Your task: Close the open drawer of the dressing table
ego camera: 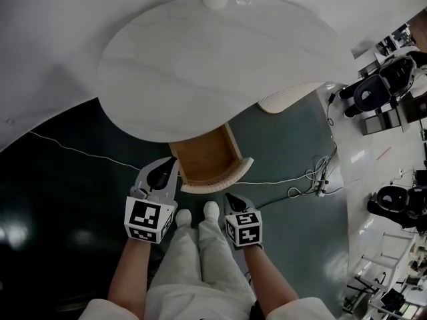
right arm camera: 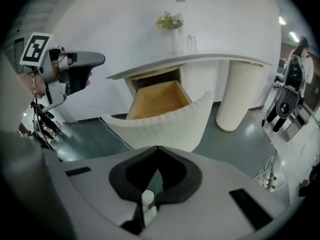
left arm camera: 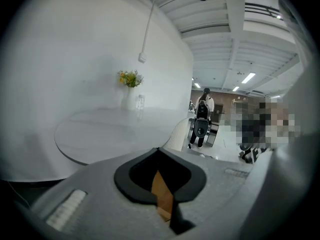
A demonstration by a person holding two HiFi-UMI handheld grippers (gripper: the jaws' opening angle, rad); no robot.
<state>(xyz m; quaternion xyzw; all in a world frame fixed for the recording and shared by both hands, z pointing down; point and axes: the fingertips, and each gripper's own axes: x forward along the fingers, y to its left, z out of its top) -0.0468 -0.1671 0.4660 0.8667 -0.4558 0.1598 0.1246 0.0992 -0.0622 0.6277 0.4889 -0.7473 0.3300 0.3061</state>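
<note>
The dressing table (ego camera: pixel 200 52) has a white oval top. Its drawer (ego camera: pixel 208 153) stands pulled out, with a bare wooden inside and a curved ribbed white front (ego camera: pixel 223 177). The drawer (right arm camera: pixel 159 98) fills the middle of the right gripper view and looks empty. My left gripper (ego camera: pixel 159 173) hangs shut beside the drawer's left front corner, and the drawer's wood (left arm camera: pixel 161 194) shows below its jaws. My right gripper (ego camera: pixel 233 201) is shut, just in front of the drawer front's right end, touching nothing. The left gripper (right arm camera: pixel 75 69) also shows in the right gripper view, left of the drawer.
A vase of yellow flowers (right arm camera: pixel 170 21) and a clear glass (right arm camera: pixel 192 43) stand at the tabletop's back. A ribbed white pedestal (right arm camera: pixel 239 96) holds the table up on the right. Cables (ego camera: pixel 313 179) lie on the dark floor. Office chairs (ego camera: pixel 380 85) stand far right. My shoes (ego camera: pixel 197 213) are below the drawer.
</note>
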